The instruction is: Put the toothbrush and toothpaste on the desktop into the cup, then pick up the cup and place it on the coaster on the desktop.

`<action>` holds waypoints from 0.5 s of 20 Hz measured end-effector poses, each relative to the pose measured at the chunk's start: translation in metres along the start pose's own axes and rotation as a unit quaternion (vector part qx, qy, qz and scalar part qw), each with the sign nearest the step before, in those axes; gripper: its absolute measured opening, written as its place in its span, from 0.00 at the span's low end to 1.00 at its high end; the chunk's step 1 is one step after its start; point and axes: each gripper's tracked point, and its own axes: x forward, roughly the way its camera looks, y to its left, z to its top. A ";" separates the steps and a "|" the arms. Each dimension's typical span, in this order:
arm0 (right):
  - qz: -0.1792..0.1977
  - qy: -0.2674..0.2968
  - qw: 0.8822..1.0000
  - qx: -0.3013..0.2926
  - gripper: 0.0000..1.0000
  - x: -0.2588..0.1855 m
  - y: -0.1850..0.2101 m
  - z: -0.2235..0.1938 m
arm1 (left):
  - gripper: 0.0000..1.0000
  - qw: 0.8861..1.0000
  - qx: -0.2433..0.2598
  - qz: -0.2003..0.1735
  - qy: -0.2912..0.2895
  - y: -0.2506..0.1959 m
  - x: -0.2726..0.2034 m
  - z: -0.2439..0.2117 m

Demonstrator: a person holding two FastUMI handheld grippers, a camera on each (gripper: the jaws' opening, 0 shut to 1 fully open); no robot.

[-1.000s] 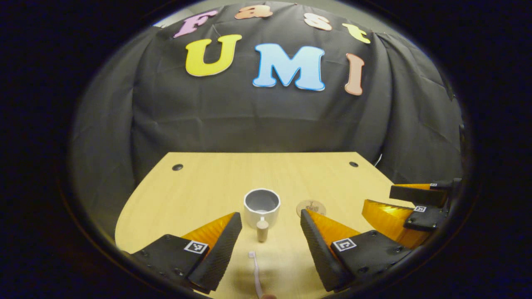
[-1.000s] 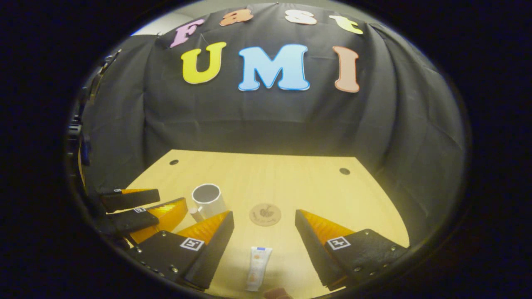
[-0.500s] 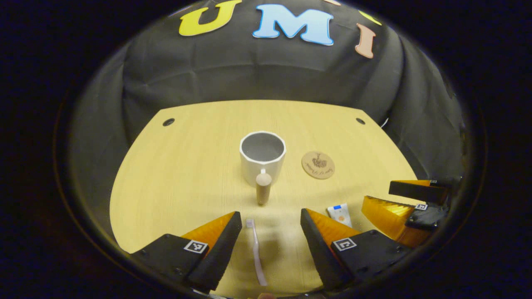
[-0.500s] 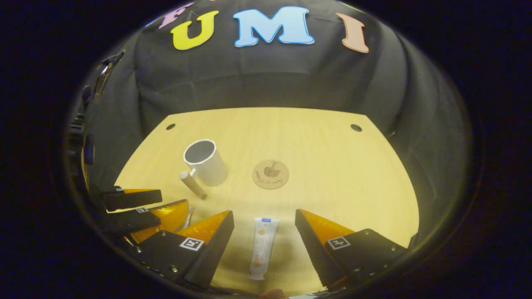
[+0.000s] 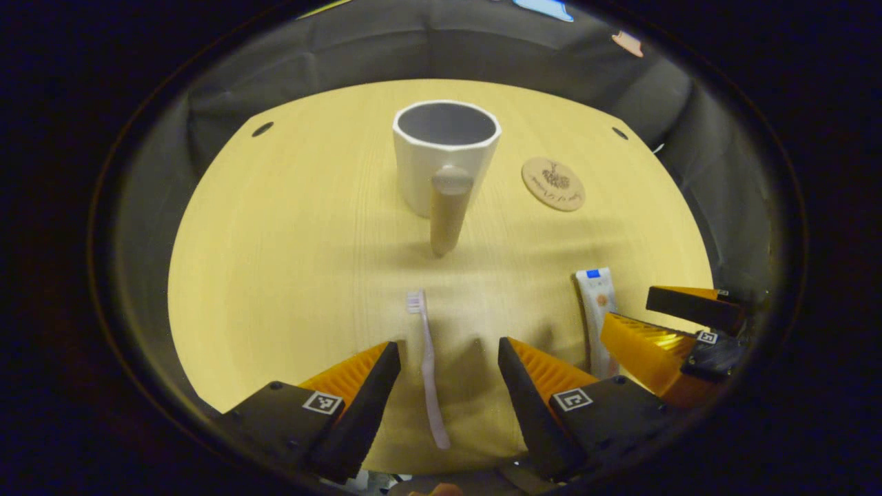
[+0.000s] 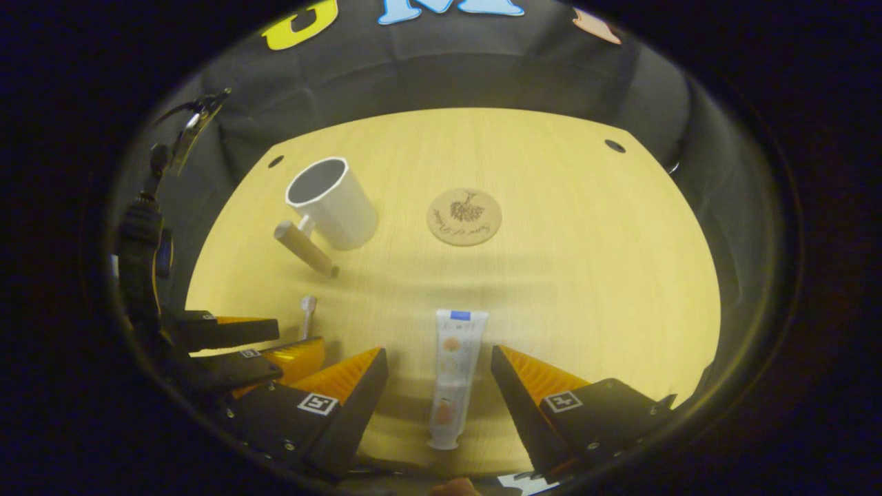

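Observation:
A pale pink toothbrush (image 5: pixel 428 366) lies flat on the desktop between the fingers of my open left gripper (image 5: pixel 448 355), bristles pointing away toward the cup. The white cup (image 5: pixel 444 158) with a wooden peg handle (image 5: pixel 446 215) stands upright beyond it. In the right gripper view a white toothpaste tube (image 6: pixel 451 375) lies between the fingers of my open right gripper (image 6: pixel 439 362), cap toward me. The round wooden coaster (image 6: pixel 464 216) sits beyond the tube, right of the cup (image 6: pixel 332 202). Neither gripper touches its object. The toothpaste (image 5: pixel 597 310) also lies right of my left gripper.
The yellow wooden desktop (image 6: pixel 586 275) has two cable holes near its far corners. Black cloth walls close in behind and on both sides. In the left gripper view the other gripper (image 5: pixel 679 331) hovers at the right, close to my own right finger.
Both grippers have tilted down and moved forward over the desk. The toothbrush and the toothpaste now lie well between their gripper's open fingers. The cup looms larger.

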 end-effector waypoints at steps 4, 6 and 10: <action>0.001 0.045 0.999 0.002 0.92 0.014 0.001 -0.017 | 0.95 0.999 -0.009 0.005 0.044 0.006 0.014 -0.015; -0.003 0.063 0.998 0.008 0.93 0.020 -0.002 -0.023 | 0.95 0.998 -0.015 0.012 0.061 0.011 0.016 -0.018; 0.002 0.094 0.995 0.023 0.93 0.026 -0.003 -0.034 | 1.00 0.997 -0.005 0.021 0.074 0.011 0.017 -0.019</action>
